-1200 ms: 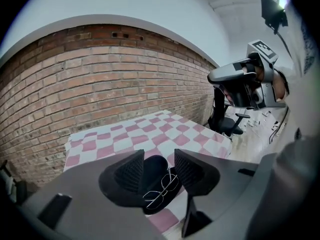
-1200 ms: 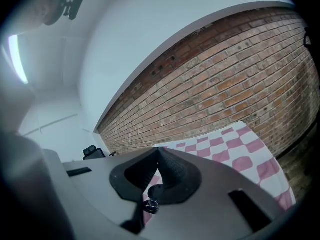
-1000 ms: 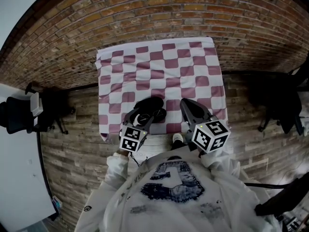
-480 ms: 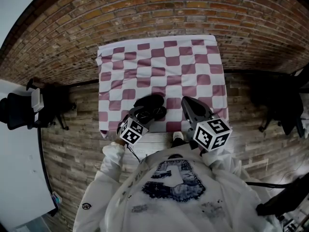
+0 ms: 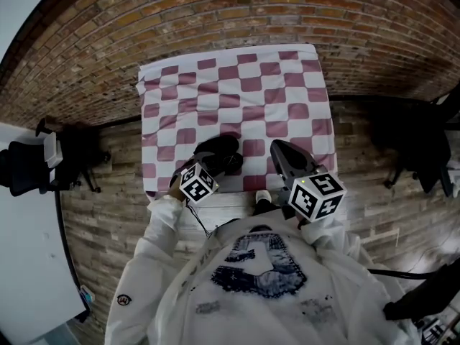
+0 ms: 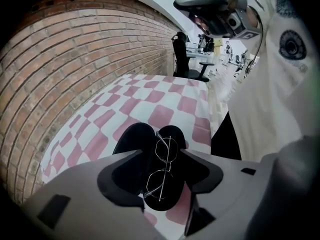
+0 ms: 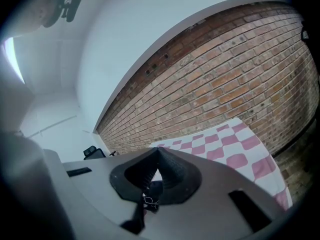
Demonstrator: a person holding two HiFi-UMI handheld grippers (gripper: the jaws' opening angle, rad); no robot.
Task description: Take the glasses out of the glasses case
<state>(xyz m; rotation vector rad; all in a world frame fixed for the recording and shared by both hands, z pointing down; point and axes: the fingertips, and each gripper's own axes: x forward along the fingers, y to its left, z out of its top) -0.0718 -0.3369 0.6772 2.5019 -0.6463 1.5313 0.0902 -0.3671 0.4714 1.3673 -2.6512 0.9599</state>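
Left gripper view: our left gripper (image 6: 162, 154) has dropped over the open glasses case (image 6: 131, 141); its jaws have just narrowed a little but stand apart.
Glasses (image 6: 163, 168): lying in the glasses case, between the jaws, untouched (no grip yet).
Right gripper (image 7: 158, 151): jaws together, empty, off to one side.
Next: we judge a close and lift.
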